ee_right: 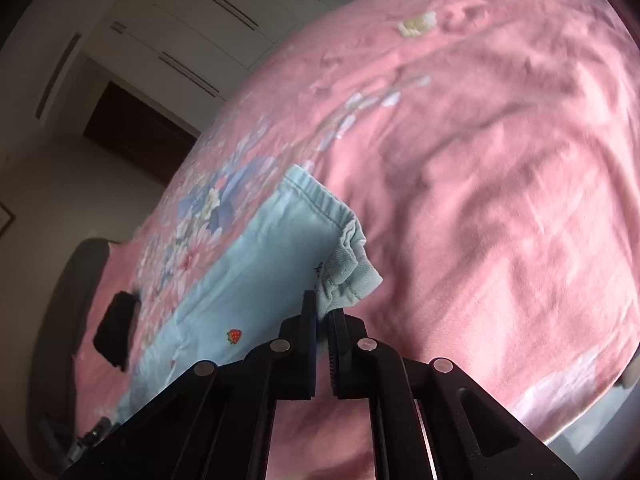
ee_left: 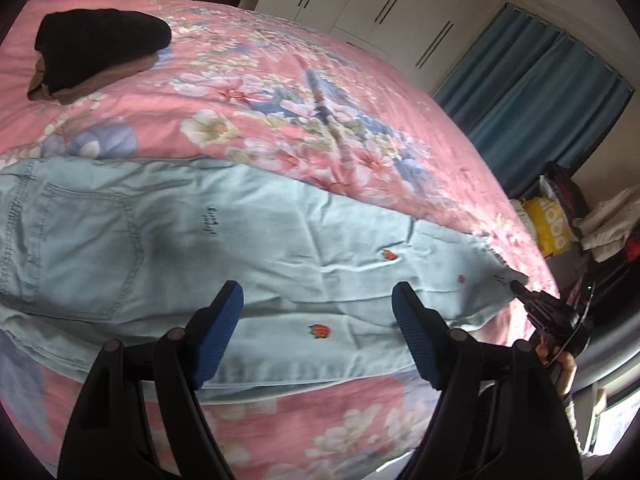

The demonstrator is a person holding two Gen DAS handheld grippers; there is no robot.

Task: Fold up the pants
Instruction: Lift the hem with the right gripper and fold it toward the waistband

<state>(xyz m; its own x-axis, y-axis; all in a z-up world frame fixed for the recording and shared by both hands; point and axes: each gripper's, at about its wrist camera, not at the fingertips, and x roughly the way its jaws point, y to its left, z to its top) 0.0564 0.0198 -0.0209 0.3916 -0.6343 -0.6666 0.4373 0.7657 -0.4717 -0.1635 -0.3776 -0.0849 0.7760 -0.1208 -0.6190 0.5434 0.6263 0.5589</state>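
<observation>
Light blue pants (ee_left: 224, 236) with small strawberry patches lie flat across the pink floral bed cover (ee_left: 280, 92), back pocket at the left, leg hems at the right. My left gripper (ee_left: 318, 300) is open and hovers above the middle of the legs, holding nothing. My right gripper (ee_left: 520, 286) shows at the right edge, pinching the hem corner. In the right wrist view my right gripper (ee_right: 322, 312) is shut on the gathered hem of the pants (ee_right: 348, 272) and lifts it slightly off the cover (ee_right: 480, 160).
A folded black garment (ee_left: 100, 46) lies on a brown one at the bed's far left. White wardrobes (ee_left: 380, 4) and blue curtains (ee_left: 532, 96) stand behind. A yellow bag (ee_left: 550, 228) and clutter sit beside the bed's right edge.
</observation>
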